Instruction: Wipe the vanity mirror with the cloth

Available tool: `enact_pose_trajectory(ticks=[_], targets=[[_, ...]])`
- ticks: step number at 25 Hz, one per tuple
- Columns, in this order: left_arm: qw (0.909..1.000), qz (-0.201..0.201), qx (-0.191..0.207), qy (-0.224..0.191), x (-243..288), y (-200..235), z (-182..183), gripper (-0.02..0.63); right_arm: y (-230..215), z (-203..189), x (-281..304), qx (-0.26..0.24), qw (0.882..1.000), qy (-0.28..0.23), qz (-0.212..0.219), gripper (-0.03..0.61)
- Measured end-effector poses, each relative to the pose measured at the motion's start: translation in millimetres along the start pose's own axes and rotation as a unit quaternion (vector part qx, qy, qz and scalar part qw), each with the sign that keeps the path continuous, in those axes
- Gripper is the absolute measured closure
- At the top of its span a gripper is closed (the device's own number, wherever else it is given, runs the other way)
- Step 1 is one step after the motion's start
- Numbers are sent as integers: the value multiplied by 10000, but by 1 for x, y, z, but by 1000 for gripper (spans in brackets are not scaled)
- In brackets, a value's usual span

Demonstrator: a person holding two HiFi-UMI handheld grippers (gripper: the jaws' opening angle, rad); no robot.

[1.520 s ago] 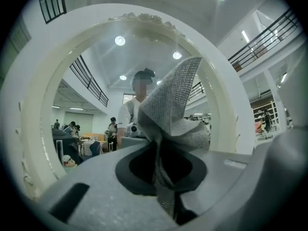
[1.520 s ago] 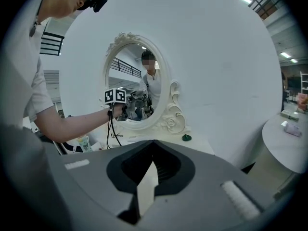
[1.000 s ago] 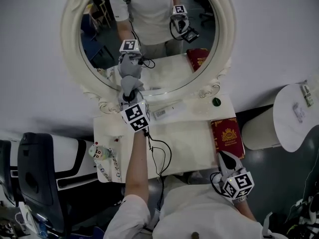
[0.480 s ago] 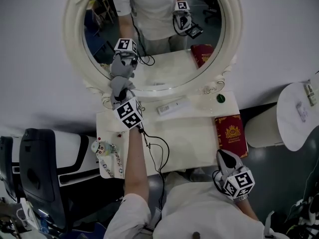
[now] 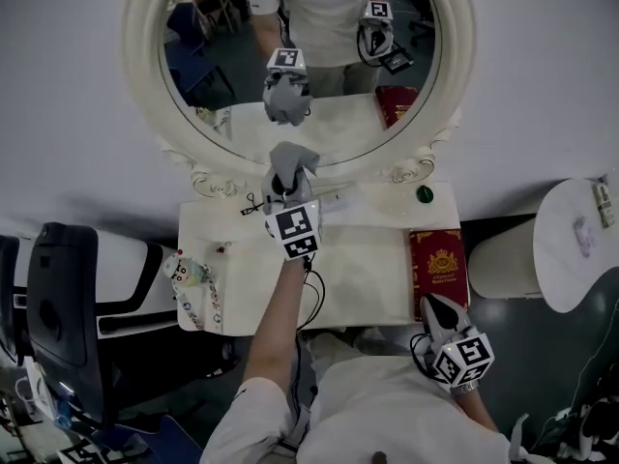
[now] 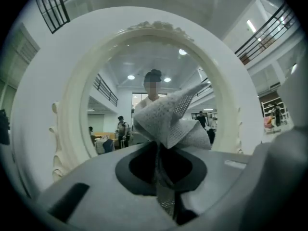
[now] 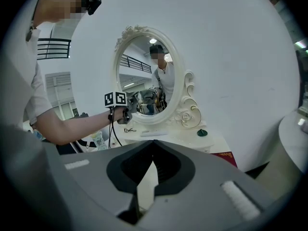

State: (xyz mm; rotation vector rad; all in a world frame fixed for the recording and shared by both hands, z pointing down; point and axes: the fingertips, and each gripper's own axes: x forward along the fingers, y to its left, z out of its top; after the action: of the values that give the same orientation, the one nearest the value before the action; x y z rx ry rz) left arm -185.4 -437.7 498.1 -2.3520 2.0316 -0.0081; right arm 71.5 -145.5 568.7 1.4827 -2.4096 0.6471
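The oval vanity mirror (image 5: 232,66) in its white carved frame (image 5: 140,85) stands at the back of the vanity table (image 5: 368,269). My left gripper (image 5: 287,184) is shut on a bunched grey cloth (image 5: 290,159) and points level at the mirror's lower middle rim. A small gap shows between the cloth and its reflection (image 5: 286,100). In the left gripper view the cloth (image 6: 168,119) fans out beyond the jaws in front of the mirror frame (image 6: 72,105). My right gripper (image 5: 432,303) hangs low at the right near my body, shut on nothing. Its tips (image 7: 153,143) meet and point toward the mirror (image 7: 144,76).
On the table lie a red book (image 5: 440,267), a small green object (image 5: 420,195), a white box (image 5: 334,199) and a black clip (image 5: 253,204). A small figure with a lanyard (image 5: 184,271) sits at the left edge. A dark chair (image 5: 63,307) stands to the left and a round white table (image 5: 580,240) to the right.
My left gripper with the cloth went from the mirror's lower left rim to its lower middle. The right gripper stayed where it was.
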Motion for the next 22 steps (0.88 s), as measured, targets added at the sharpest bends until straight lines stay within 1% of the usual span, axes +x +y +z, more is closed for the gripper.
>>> enact_pose_trajectory(ticks=[2, 5, 8, 10, 13, 16, 19, 22], targets=[[9994, -353, -40, 8, 4, -41, 1, 588, -4, 3, -1, -50, 10000, -25, 56, 571], [9973, -709, -173, 5, 10, -88, 1, 588, -12, 5, -9, -120, 9999, -49, 38, 571], [9945, -1050, -41, -42, 20, -130, 4, 588, -29, 4, -20, -58, 9999, -89, -127, 571], [9925, -1220, 84, -39, 31, -150, 1, 587, -41, 4, -26, -11, 9996, -130, -259, 571], [9907, -1350, 141, 14, 42, -168, -6, 587, -52, 3, -37, 56, 9987, -181, -469, 571], [9903, -1380, 130, 114, 53, -176, -17, 587, -61, 1, -46, 106, 9976, -205, -658, 571], [9906, -1334, 94, 282, 60, -175, -32, 587, -68, -3, -52, 171, 9964, -190, -805, 571], [9912, -1231, 80, 473, 64, -162, -49, 587, -65, -3, -50, 226, 9959, -206, -849, 571]])
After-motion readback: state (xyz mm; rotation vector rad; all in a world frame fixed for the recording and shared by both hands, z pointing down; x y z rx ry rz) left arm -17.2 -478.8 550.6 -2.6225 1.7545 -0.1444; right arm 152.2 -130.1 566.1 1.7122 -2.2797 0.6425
